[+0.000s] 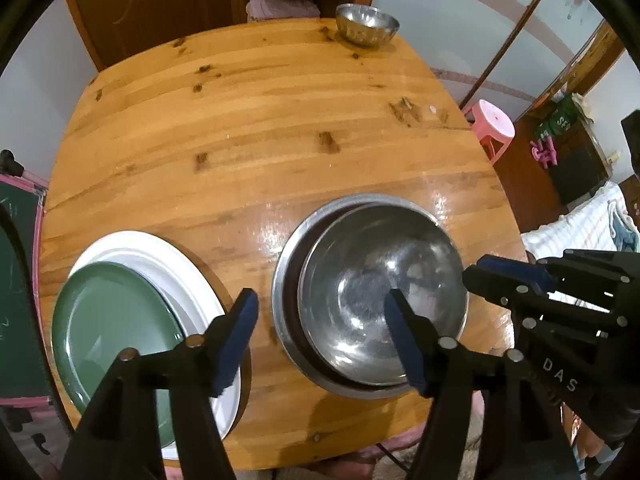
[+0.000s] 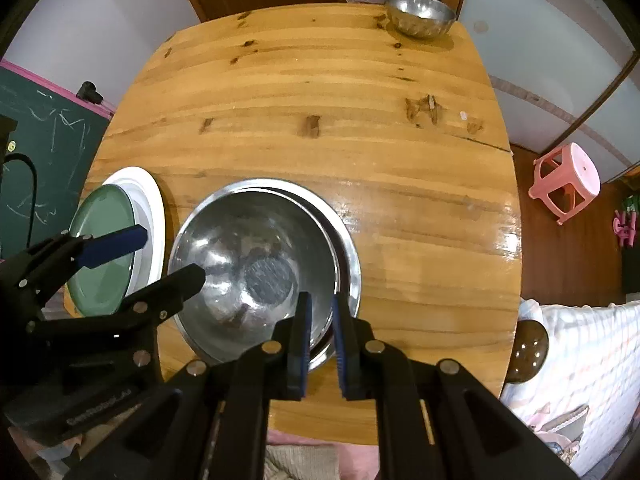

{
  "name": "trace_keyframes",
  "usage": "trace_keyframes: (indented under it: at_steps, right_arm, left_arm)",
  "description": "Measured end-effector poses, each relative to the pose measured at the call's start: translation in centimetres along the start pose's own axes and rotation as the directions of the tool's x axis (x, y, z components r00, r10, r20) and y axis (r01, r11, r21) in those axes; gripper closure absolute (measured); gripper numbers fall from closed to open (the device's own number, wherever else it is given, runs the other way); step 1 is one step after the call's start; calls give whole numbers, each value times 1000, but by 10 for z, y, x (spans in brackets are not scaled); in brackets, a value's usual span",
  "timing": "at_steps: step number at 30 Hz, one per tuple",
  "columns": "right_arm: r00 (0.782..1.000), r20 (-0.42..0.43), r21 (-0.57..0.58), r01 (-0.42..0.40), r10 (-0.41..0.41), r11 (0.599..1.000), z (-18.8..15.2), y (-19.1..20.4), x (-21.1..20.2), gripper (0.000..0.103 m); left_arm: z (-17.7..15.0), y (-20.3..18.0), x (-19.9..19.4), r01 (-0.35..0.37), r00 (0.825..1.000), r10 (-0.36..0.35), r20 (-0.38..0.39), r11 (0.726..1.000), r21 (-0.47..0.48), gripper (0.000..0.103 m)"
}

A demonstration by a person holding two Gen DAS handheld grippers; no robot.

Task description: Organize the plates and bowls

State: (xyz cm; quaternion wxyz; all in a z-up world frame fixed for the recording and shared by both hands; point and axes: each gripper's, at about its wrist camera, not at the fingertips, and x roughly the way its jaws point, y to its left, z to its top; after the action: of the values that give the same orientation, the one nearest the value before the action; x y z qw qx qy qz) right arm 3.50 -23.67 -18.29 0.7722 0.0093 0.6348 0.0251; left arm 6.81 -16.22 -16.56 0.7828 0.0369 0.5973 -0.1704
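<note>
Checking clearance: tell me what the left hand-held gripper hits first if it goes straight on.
Probably the wooden table between the green plate and large steel bowl; the left hand-held gripper straddles the bowl's rim, depth unclear.

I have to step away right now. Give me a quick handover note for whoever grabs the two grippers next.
Left gripper: open, empty, above the near rim of the nested steel bowls.
Right gripper: clamped on the near rim of the top steel bowl, which sits inside a larger one.
Done: green plate stacked on the white plate at the near left of the table.
Left: small steel bowl alone at the far edge; it probably goes into the bowl stack.
</note>
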Motion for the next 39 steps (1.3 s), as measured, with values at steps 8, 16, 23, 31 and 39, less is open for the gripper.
trace_keyframes:
  at_steps: [8,16,23,31,39]
  right_arm:
    - [999,41,7,-20,20,1000,4,-7,-16,92]
    - [996,79,28,-33,30,999,15,-19,-31,92]
    - [989,146,45,-21,15,999,39,-37,-56,92]
    - [967,247,88,34,-55,996,88,-75,-98,92]
    - [939,317,174,79,-132,981,152,-127,-138,92]
  left_arm:
    - [11,-2,-20,-8,998,8,60,1000,7,36]
    - [31,-6,-45,-21,992,18,124,1000,22,31]
    - [72,-12,-75,-3,983,-5,183,999,43,21]
    - [145,-25,-119,-7,953,-13,303,998,67,18]
    - [221,-38,-135,-37,918,4,398,996,76,14]
